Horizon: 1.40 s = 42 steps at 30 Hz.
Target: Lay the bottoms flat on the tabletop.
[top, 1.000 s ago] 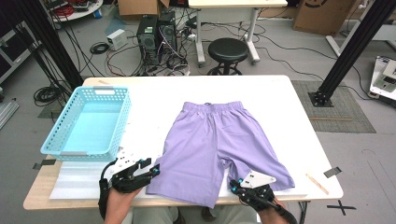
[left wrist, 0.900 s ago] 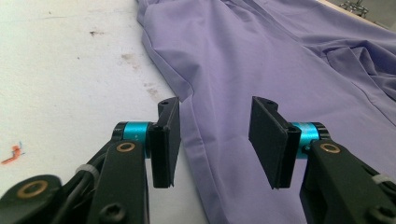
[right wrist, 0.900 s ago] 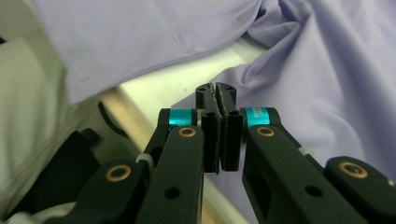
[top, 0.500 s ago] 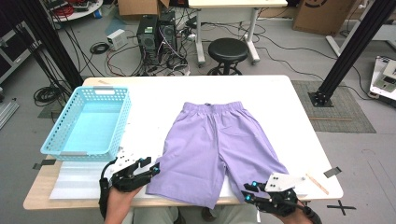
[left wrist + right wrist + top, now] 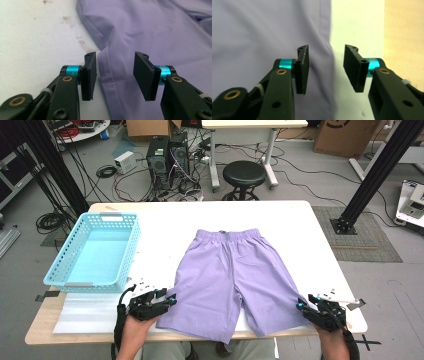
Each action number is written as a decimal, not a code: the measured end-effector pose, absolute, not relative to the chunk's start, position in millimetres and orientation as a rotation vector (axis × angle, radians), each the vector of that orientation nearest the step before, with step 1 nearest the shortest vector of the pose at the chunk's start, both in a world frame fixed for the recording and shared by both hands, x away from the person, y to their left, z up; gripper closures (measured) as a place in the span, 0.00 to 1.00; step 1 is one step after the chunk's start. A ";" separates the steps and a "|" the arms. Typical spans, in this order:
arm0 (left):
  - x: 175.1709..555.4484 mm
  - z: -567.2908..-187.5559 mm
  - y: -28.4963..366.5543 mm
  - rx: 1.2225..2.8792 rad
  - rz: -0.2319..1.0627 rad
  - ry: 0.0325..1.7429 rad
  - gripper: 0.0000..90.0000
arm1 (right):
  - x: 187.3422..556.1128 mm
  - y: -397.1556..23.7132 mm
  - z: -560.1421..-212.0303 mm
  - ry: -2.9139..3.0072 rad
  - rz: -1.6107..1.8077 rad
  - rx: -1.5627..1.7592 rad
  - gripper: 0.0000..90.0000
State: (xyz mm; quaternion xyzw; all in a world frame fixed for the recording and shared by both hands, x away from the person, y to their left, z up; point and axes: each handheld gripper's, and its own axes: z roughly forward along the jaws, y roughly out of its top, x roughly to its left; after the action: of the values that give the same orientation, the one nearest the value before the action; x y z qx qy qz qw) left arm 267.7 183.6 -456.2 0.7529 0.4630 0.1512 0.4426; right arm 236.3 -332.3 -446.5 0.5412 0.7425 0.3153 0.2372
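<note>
Purple shorts (image 5: 230, 275) lie flat on the white table (image 5: 300, 220), waistband far, legs toward me. My left gripper (image 5: 167, 300) rests at the outer edge of the left leg near its hem. In the left gripper view its jaws (image 5: 115, 72) stand open, the shorts' edge (image 5: 107, 62) lying flat between them, untouched by the pads. My right gripper (image 5: 302, 306) sits at the outer edge of the right leg. Its jaws (image 5: 325, 68) have just been opening and stand apart over the shorts' side edge (image 5: 324, 30), which lies loose on the table.
A light blue plastic basket (image 5: 95, 252) stands on the table's left side, a white foam sheet (image 5: 85, 312) in front of it. Beyond the far edge are a black stool (image 5: 245, 172), computer towers (image 5: 167, 157) and floor cables. Black frame posts rise at both sides.
My right gripper has slid to the right along the near edge, from the right leg's hem to its outer side, and its jaws have opened. The left gripper stays put.
</note>
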 end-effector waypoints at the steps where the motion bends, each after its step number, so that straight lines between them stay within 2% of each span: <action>1: 268.2 -455.7 181.9 1.883 0.380 1.150 0.61 | 235.1 -337.3 -450.9 2.046 0.890 1.490 0.79; 2: 268.0 -455.4 181.0 1.892 0.390 1.151 0.63 | 233.7 -339.0 -451.2 2.055 0.917 1.491 0.94; 3: 267.6 -455.4 180.1 1.898 0.400 1.151 0.64 | 233.1 -340.5 -451.2 2.074 0.937 1.480 1.00; 5: 266.1 -455.5 179.1 1.909 0.428 1.150 0.71 | 230.3 -340.7 -449.3 2.112 0.940 1.465 1.00; 8: 263.5 -454.8 180.5 1.941 0.449 1.131 0.93 | 218.5 -340.3 -444.4 2.130 0.876 1.413 1.00; 10: 262.5 -453.9 181.3 1.955 0.448 1.123 0.98 | 211.3 -342.7 -443.4 2.156 0.863 1.401 1.00; 11: 261.5 -453.7 180.8 1.956 0.452 1.122 0.98 | 208.8 -344.0 -443.4 2.173 0.872 1.395 0.97; 12: 260.8 -453.7 181.2 1.956 0.450 1.119 0.98 | 206.9 -345.1 -443.2 2.163 0.884 1.392 0.87; 15: 259.1 -453.7 184.7 1.927 0.434 1.128 0.98 | 207.9 -349.6 -441.3 2.102 0.959 1.420 0.74; 17: 260.0 -452.7 186.9 1.888 0.422 1.126 0.94 | 212.8 -350.3 -439.1 2.075 0.997 1.422 0.71; 18: 260.0 -452.7 186.9 1.888 0.422 1.126 0.85 | 212.8 -350.3 -439.1 2.075 0.997 1.422 0.71; 19: 265.7 -450.7 186.6 1.862 0.414 1.131 0.76 | 221.4 -347.7 -436.8 2.057 1.014 1.402 0.65; 22: 275.7 -447.2 185.2 1.839 0.408 1.129 0.64 | 241.4 -341.1 -433.7 2.062 1.032 1.362 0.57; 24: 295.2 -440.4 179.9 1.799 0.408 1.123 0.59 | 258.6 -337.9 -431.8 2.076 1.051 1.337 0.54; 27: 314.1 -435.8 171.0 1.767 0.421 1.099 0.54 | 284.9 -334.0 -429.4 2.106 1.071 1.302 0.54; 33: 333.2 -430.2 157.4 1.754 0.441 1.089 0.53 | 319.7 -325.4 -428.5 2.190 1.104 1.252 0.55; 38: 350.6 -418.4 151.4 1.767 0.452 1.041 0.49 | 343.3 -309.4 -419.0 2.231 1.151 1.197 0.49; 42: 363.5 -414.8 149.7 1.806 0.449 1.000 0.48 | 363.1 -299.8 -412.5 2.222 1.142 1.188 0.41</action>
State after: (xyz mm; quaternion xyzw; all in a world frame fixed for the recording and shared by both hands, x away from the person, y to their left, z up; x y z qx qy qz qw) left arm 363.5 149.7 -414.8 0.7443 0.4120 0.1850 0.4921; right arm 363.1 -299.8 -412.5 0.4219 0.7890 0.4057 0.1865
